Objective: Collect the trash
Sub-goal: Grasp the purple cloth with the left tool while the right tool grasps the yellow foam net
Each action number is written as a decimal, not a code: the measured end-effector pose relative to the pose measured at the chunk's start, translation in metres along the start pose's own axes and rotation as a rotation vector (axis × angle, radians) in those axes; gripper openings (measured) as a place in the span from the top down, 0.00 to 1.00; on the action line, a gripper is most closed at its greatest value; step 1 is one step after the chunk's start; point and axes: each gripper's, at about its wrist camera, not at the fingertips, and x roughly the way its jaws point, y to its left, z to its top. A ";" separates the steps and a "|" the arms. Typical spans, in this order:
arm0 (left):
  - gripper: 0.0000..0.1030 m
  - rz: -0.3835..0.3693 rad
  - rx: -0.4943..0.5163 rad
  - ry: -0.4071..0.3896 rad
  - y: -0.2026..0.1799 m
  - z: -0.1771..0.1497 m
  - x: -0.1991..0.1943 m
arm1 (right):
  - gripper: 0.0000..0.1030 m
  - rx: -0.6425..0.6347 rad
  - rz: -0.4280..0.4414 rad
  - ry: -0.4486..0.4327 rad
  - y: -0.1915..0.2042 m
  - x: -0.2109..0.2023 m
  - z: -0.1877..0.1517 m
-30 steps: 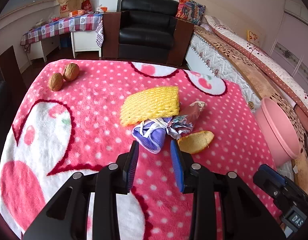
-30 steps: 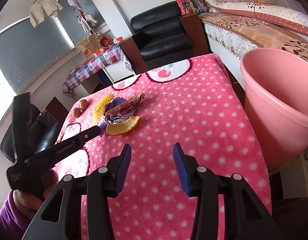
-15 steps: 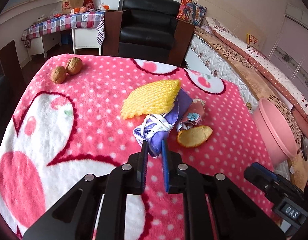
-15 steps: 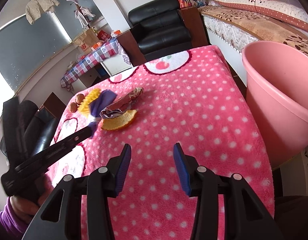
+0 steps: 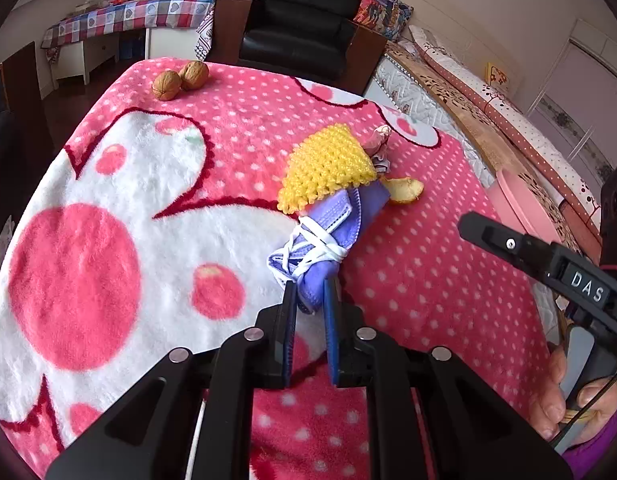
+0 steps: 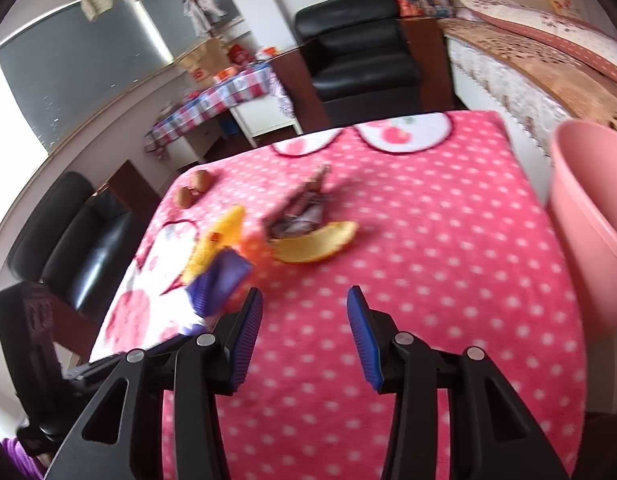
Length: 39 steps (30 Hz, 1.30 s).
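Two grippers over a fluffy pink fleece blanket (image 5: 236, 120) with white polka dots and big white-and-red patches; left gripper (image 5: 310, 308) has its jaws drawn in narrow, clamped on the near end of a purple face mask (image 5: 328, 236); mask is soft pleated fabric, rolled into a bundle and bound by its own white elastic cords, crisscrossed round the middle; black plastic fingers, ribbed blue pads pressing the purple cloth on both sides; far end of the mask runs under a yellow foam net (image 5: 328, 168), a mesh sleeve with knobbly woven texture, roughly triangular as seen; behind the net a crumpled shiny wrapper (image 5: 378, 138), partly hidden; just beside the mask's far end a curved piece of orange peel (image 5: 404, 190), pale pith inside; two round wrinkled walnuts (image 5: 180, 78) touching each other near the far left edge of the blanket, well apart from the trash pile; right gripper (image 6: 304, 320) stands half open with nothing between its pads, over bare dotted fleece; this view is motion-blurred, mask (image 6: 220, 280) shows as a purple smear to the left of its fingers; smooth pink plastic bucket (image 6: 588, 216), round rim, stands off the blanket's right edge; a hand (image 5: 568, 392) with a purple sleeve grips the right tool's handle.
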 end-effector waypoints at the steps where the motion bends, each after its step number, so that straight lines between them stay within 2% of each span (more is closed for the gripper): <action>1: 0.88 -0.002 0.007 0.000 0.000 -0.001 0.000 | 0.58 -0.016 0.020 0.004 0.009 0.002 0.003; 5: 0.88 -0.011 0.025 -0.019 0.000 -0.009 -0.001 | 0.58 -0.067 0.064 0.027 0.043 0.013 0.012; 12: 0.88 -0.053 -0.005 -0.033 0.008 -0.013 -0.001 | 0.58 -0.098 0.068 0.089 0.074 0.044 0.032; 19: 0.88 -0.070 -0.007 -0.034 0.010 -0.013 0.000 | 0.56 -0.192 -0.024 0.151 0.092 0.074 0.042; 23: 0.88 -0.081 -0.017 -0.034 0.012 -0.014 -0.001 | 0.56 -0.209 -0.016 0.188 0.096 0.084 0.049; 26: 0.88 -0.084 -0.022 -0.035 0.012 -0.014 -0.001 | 0.62 -0.263 -0.044 0.226 0.102 0.093 0.051; 28: 0.88 -0.089 -0.027 -0.035 0.014 -0.014 -0.001 | 0.76 -0.308 -0.064 0.223 0.107 0.094 0.050; 31: 0.88 -0.093 -0.030 -0.034 0.014 -0.015 -0.002 | 0.92 -0.309 -0.037 0.194 0.105 0.087 0.052; 39: 0.88 -0.091 -0.033 -0.033 0.014 -0.014 -0.002 | 0.92 -0.230 0.001 0.046 0.093 0.039 0.066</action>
